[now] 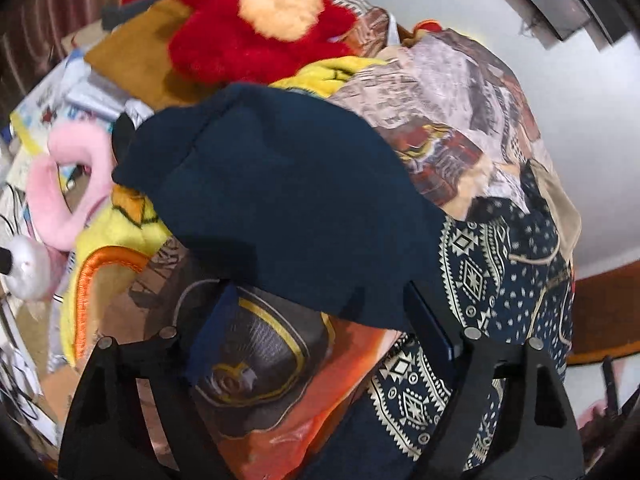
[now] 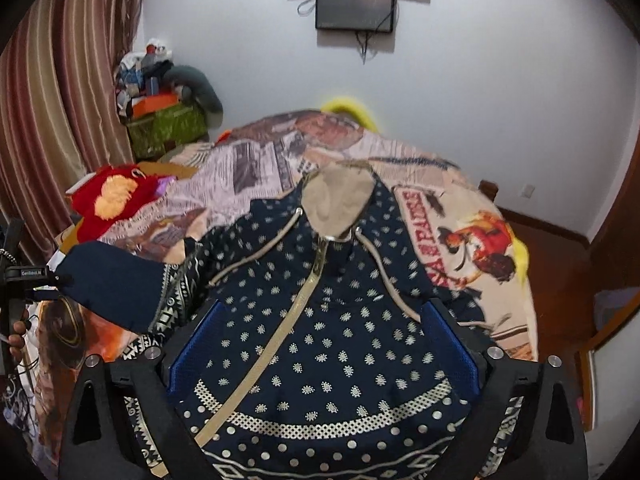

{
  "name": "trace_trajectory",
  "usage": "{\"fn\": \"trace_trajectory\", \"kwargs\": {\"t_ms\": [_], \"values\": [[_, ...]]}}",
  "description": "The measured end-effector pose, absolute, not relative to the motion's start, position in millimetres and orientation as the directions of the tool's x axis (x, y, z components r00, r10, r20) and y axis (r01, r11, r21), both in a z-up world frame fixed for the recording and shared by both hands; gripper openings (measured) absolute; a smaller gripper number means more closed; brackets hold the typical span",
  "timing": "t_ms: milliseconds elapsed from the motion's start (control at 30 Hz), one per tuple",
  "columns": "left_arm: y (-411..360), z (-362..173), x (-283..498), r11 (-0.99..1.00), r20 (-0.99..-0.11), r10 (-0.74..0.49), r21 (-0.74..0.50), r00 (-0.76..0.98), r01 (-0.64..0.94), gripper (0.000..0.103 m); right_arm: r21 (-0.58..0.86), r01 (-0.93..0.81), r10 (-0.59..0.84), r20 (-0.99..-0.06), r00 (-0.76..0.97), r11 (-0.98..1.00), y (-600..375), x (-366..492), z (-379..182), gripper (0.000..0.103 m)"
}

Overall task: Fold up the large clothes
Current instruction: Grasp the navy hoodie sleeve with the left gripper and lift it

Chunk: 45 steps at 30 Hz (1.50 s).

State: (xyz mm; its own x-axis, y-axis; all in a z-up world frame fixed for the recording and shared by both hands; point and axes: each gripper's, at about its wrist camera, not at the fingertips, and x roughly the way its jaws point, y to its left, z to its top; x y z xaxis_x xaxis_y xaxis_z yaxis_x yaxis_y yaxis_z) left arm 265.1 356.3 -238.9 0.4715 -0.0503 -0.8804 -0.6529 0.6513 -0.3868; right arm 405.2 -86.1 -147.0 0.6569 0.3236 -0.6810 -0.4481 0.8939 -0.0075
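A navy hooded jacket [image 2: 280, 280] with pale dots, a beige zip line and a beige-lined hood [image 2: 336, 204] lies spread face up on the printed bedspread [image 2: 248, 168]. My right gripper [image 2: 326, 308] hovers over its chest, jaws wide apart, blue pads [image 2: 192, 344] on either side of the cloth and not pressing it. The jacket's plain navy sleeve [image 1: 280, 200] stretches left, with a patterned band [image 1: 472, 264] where it joins the body. My left gripper [image 1: 320, 296] points down at the sleeve's near edge, which drapes over its fingertips; the jaws stand apart, not pinching.
A red plush toy [image 1: 248, 28], a pink plush ring [image 1: 68, 184] and a yellow blanket [image 1: 116, 232] crowd the bed's left side. A striped curtain [image 2: 48, 120], a pile of boxes [image 2: 160, 104] and a wall screen [image 2: 354, 6] stand behind. Wooden floor [image 2: 552, 248] lies right.
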Motion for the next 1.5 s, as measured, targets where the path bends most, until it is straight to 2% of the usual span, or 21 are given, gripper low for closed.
{"fn": "trace_trajectory", "kwargs": {"t_ms": [133,233,300,400,433,633,900,1133,1333,1500], "values": [[357,-238,270,0.653,-0.873,-0.042,-0.393,0.486,-0.647,0.083,-0.003,-0.462,0.328,-0.700,0.634,0.887,-80,417,-166,0.096],[359,-238,277,0.667,-0.881,0.001,-0.352,0.473,-0.656,0.058,-0.001,-0.471,0.331,-0.710,0.622,0.882,-76,423,-175,0.096],[362,-238,283,0.681,-0.888,0.040,-0.311,0.457,-0.663,0.030,0.010,-0.477,0.339,-0.717,0.609,0.879,-74,426,-181,0.096],[365,-236,291,0.695,-0.889,0.083,-0.272,0.449,-0.665,0.009,0.021,-0.490,0.350,-0.727,0.591,0.871,-72,428,-186,0.096],[366,-235,295,0.703,-0.888,0.101,-0.255,0.448,-0.664,0.006,0.018,-0.496,0.350,-0.729,0.588,0.868,-72,427,-187,0.096],[340,-200,317,0.801,-0.855,0.247,-0.086,0.457,-0.593,0.003,0.008,-0.509,0.345,-0.745,0.571,0.861,-80,422,-185,0.096],[259,-105,353,0.920,-0.743,0.202,-0.080,0.638,-0.384,0.003,0.028,-0.479,0.343,-0.735,0.585,0.877,-111,415,-165,0.096],[148,-47,394,0.987,-0.666,0.080,-0.049,0.741,-0.151,0.003,0.031,-0.453,0.337,-0.714,0.614,0.891,-144,402,-141,0.096],[55,-58,414,0.999,-0.683,-0.049,-0.040,0.729,0.030,0.003,0.015,-0.423,0.309,-0.706,0.637,0.906,-178,389,-131,0.096],[-11,-102,429,0.986,-0.752,-0.160,-0.090,0.640,0.141,0.003,0.006,-0.389,0.275,-0.719,0.639,0.921,-207,383,-132,0.096]]}}
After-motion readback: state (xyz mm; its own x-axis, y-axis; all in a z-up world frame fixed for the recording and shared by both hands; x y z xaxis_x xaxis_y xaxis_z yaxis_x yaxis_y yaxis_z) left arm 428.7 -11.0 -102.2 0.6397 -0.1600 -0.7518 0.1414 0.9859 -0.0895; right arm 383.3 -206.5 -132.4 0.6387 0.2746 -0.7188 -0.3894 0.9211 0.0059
